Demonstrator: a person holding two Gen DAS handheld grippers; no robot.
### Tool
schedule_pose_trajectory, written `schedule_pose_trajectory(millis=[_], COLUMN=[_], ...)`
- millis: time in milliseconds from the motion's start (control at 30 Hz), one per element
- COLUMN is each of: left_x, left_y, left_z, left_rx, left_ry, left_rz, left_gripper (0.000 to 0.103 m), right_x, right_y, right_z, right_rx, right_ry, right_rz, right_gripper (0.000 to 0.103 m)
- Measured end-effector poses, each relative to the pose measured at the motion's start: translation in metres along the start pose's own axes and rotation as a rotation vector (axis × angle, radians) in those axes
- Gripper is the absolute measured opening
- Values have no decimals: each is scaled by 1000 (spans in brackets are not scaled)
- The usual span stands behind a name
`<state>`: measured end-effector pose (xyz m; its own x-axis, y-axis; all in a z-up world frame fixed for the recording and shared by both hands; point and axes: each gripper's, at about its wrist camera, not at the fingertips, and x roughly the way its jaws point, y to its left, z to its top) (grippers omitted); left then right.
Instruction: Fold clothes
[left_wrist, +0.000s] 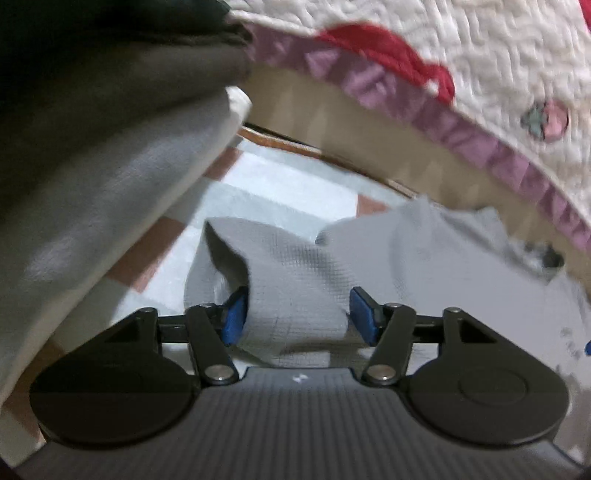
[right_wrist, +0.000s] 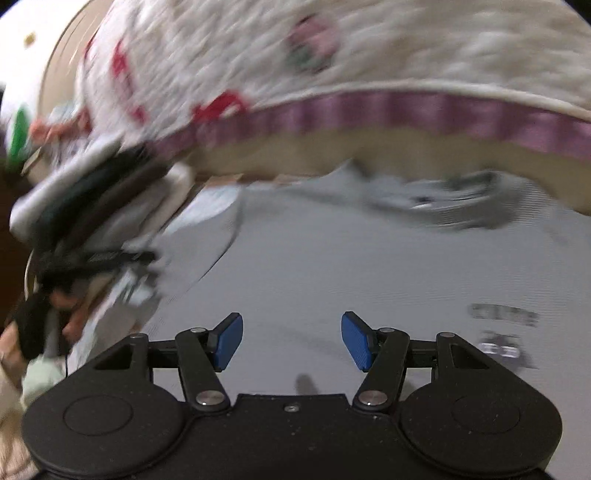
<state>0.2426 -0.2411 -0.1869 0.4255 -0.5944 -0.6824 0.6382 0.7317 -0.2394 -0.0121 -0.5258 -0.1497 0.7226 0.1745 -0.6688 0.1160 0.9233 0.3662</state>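
A light grey garment (left_wrist: 417, 254) lies spread on the checkered floor mat. In the left wrist view a raised fold of it (left_wrist: 291, 291) sits between the blue pads of my left gripper (left_wrist: 297, 314), whose jaws stand wide apart around the fold. In the right wrist view the same grey garment (right_wrist: 369, 254) fills the floor, with a dark printed mark (right_wrist: 502, 317) at the right. My right gripper (right_wrist: 291, 339) is open and empty just above the flat cloth. Both views are blurred.
A stack of folded clothes, dark over pale grey (left_wrist: 92, 155), stands at the left; it also shows in the right wrist view (right_wrist: 92, 206). A white quilted bedspread with purple trim (left_wrist: 461, 74) overhangs the bed edge behind (right_wrist: 406, 110). The pink-and-white checkered mat (left_wrist: 280, 184) lies underneath.
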Motion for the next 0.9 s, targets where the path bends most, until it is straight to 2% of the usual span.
schedule_pose_trajectory(millis=[33,67,133,233,267,367,467,500,633,700,767,833,867,900], left_x=[5,5,-20,-70,-77,-45,-8,-4,-7,-16,-30,-42,-46,-46], left_y=[1,3,1,-15,-20,-21,-9,-7,-5,-4,-9,-18,-25,-32], left_z=[1,3,10,20,20,9,1,1,6,8,12,11,9,8], left_rx=[17,22,27,101,126,158,94,90,135,132,131,148,157,160], left_ry=[2,6,-73,-226,-242,-110,-12,-6,-28,-31,-41,-59,-60,-47], left_rz=[14,19,20,111,145,213,209,229,392,386,335,272,231,183], left_gripper=[21,2,2,2,2,5,5,6,7,7,10,22,31,36], right_x=[6,11,14,16,16,20,24,24,18,10,1,-13,-20,-29], right_y=[7,12,14,14,13,9,6,5,-3,-14,-27,-52,-65,-80], right_z=[0,-2,-8,-16,-21,-36,-45,-45,-43,-44,-45,-51,-56,-61], right_rx=[-25,-42,-48,-37,-29,-24,-19,-14,-10,-6,5,43,66,100], right_ry=[19,35,56,79,88,123,137,131,144,133,118,64,33,4], right_rz=[12,29,70,119,112,74,40,41,-4,-76,-150,-235,-281,-331], right_gripper=[65,65,65,65,65,65,64,64,64,64,64,65,64,64])
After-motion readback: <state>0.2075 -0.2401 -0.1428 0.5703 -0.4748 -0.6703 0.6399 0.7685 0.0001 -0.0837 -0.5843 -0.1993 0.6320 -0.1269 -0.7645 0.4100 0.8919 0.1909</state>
